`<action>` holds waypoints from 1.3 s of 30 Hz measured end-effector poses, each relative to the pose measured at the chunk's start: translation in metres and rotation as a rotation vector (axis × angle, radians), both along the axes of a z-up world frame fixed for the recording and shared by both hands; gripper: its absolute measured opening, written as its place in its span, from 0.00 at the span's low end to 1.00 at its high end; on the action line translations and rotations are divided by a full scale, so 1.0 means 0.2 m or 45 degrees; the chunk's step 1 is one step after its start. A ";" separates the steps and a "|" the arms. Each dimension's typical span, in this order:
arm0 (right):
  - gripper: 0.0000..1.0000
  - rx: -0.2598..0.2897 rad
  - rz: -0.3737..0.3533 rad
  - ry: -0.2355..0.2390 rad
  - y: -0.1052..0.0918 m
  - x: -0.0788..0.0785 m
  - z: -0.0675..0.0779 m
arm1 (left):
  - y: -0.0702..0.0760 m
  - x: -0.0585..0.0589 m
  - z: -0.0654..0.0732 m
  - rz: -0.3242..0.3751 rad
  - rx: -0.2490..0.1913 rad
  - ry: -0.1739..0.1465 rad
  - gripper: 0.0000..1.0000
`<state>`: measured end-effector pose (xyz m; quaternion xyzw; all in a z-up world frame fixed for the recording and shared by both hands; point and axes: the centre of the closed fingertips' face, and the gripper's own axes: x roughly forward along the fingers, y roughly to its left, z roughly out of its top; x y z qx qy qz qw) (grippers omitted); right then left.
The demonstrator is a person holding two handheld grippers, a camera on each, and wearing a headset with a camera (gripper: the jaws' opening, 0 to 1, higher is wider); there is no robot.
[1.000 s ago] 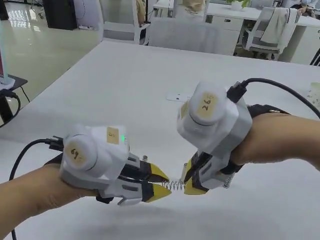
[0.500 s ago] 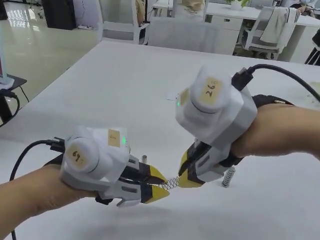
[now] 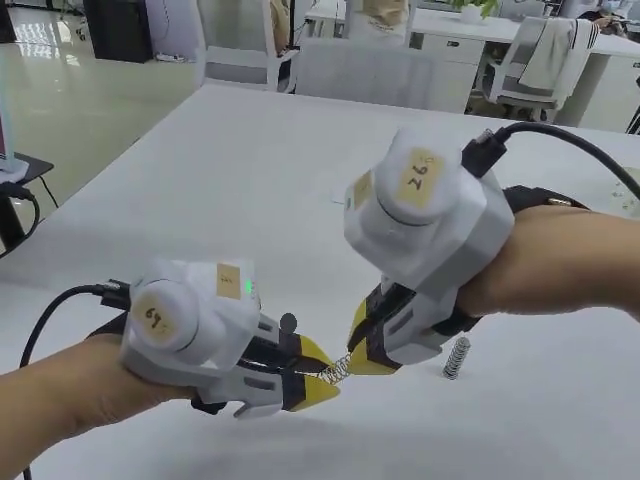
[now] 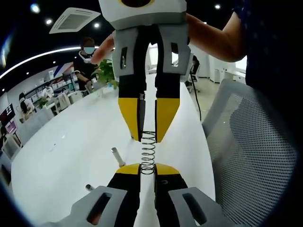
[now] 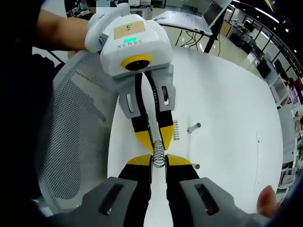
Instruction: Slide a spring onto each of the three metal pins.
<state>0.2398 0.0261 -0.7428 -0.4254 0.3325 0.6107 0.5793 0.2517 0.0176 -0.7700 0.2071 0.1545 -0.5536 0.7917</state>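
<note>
A small steel spring [image 3: 338, 367] is stretched between my two grippers just above the white table [image 3: 250, 180]. My left gripper [image 3: 318, 378] is shut on its lower end, and my right gripper [image 3: 358, 360] is shut on its upper end. In the left gripper view the spring [image 4: 148, 151] rises from my left gripper [image 4: 147, 169] to the right gripper's yellow fingertips [image 4: 165, 118]. In the right gripper view the spring [image 5: 158, 152] leaves my right gripper [image 5: 159, 161]. A second spring [image 3: 457, 357] stands upright on the table. A bare metal pin [image 3: 288, 322] stands behind the left gripper.
Two pins [image 5: 193, 127] [image 5: 195, 166] and the second spring [image 5: 176, 130] lie beyond the jaws in the right gripper view. A small white card [image 3: 345, 195] lies mid-table. Chairs and desks [image 3: 450, 40] stand past the far edge. Cables trail from both grippers.
My right gripper has lifted and moved left, closer to the left gripper. The spring between them now slants and looks shorter. The standing spring has come out from behind the right gripper.
</note>
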 end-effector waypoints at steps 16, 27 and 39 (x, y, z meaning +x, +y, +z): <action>0.13 0.142 -0.097 0.065 0.00 0.02 -0.02 | 0.01 0.01 0.00 0.011 -0.018 0.007 0.02; 0.12 0.198 -0.127 0.110 0.02 0.01 -0.04 | 0.00 0.00 0.04 0.010 -0.068 0.001 0.02; 0.10 0.227 -0.127 0.112 0.03 0.03 -0.02 | -0.01 0.01 0.08 0.014 -0.107 -0.002 0.02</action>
